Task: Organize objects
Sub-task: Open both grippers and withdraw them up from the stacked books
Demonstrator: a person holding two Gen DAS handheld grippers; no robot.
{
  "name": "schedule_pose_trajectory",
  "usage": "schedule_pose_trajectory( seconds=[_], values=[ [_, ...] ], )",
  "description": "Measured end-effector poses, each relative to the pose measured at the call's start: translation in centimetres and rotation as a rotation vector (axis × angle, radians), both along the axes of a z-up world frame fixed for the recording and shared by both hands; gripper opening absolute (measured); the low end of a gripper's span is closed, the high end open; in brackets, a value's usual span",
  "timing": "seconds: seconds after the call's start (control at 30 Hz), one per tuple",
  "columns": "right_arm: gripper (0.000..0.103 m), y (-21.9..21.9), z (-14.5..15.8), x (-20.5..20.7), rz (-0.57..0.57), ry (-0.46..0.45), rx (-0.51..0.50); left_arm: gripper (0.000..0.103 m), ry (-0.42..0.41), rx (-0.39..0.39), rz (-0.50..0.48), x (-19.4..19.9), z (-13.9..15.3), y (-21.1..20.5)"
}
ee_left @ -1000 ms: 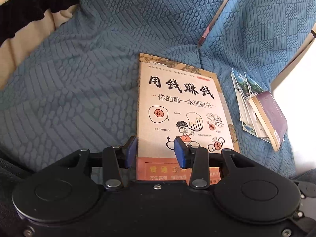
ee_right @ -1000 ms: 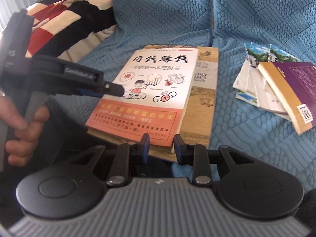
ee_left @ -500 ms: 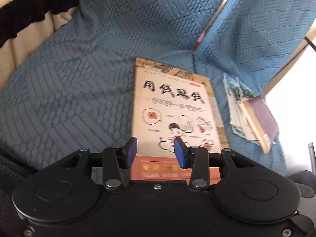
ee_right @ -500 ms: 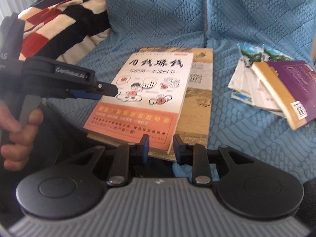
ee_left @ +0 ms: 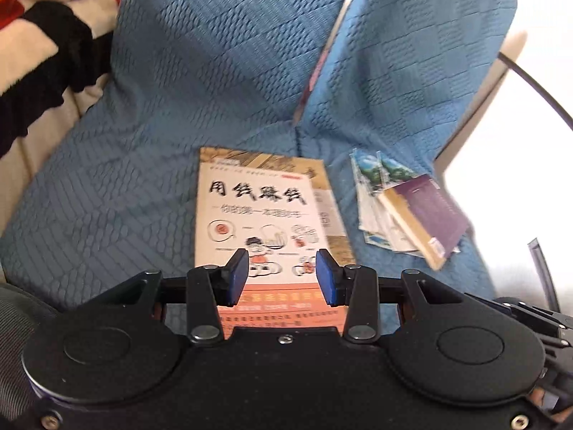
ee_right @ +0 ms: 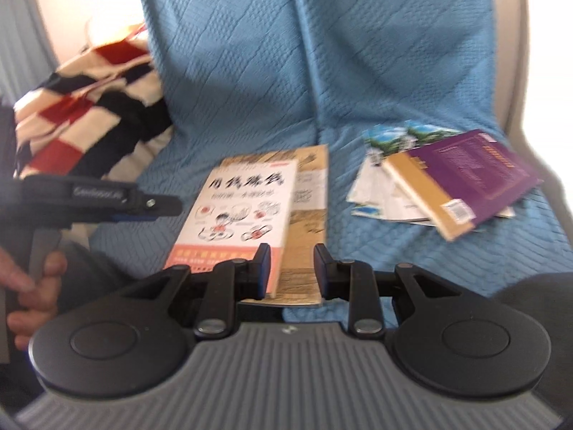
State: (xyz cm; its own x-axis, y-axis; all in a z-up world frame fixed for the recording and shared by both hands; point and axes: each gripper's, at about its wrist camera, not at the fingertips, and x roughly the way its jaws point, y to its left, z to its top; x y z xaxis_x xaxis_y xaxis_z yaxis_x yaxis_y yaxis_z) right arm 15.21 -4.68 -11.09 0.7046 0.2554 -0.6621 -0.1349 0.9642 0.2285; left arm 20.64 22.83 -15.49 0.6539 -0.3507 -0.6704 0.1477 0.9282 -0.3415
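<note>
Two books are stacked already: the white-and-orange book (ee_left: 265, 229) sits on the tan book (ee_right: 308, 229), mid sofa (ee_left: 143, 179). Right of them, the purple book (ee_right: 465, 179) & pamphlets (ee_right: 376, 179) are a messy pile – still to tidy. Left gripper (ee_left: 282, 277) & right gripper (ee_right: 292, 272) – jaws part open, holding nothing.

A white book (ee_left: 258, 215) with black Chinese title characters, small cartoon drawings and an orange band along its near edge lies face up on a larger tan book (ee_left: 333, 222), both flat on the blue textured sofa cover. Well apart to the right, a purple book (ee_left: 433, 211) with a mustard spine lies askew over what look like thin booklets (ee_left: 369, 193) with landscape covers.
</note>
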Motion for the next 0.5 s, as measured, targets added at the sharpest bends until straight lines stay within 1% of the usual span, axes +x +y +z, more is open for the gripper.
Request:
schedule_pose_trajectory(
  seconds=[0.17, 0.3, 0.5],
  values=[
    [0.029, -3.2, 2.2, -2.2, -0.088, -0.037, 0.01, 0.038, -0.029, 0.002, -0.013, -1.9, 2.7, -0.6],
    [0.029, -5.0, 4.1, -4.0, -0.154, -0.073, -0.002, 0.038, -0.062, -0.002, -0.031, -3.6, 5.0, -1.5],
    [0.03, -6.4, 6.2, -6.3, -0.226, -0.109, -0.006, 0.038, -0.076, -0.018, -0.061, -5.9, 6.8, -2.8]
  ],
)
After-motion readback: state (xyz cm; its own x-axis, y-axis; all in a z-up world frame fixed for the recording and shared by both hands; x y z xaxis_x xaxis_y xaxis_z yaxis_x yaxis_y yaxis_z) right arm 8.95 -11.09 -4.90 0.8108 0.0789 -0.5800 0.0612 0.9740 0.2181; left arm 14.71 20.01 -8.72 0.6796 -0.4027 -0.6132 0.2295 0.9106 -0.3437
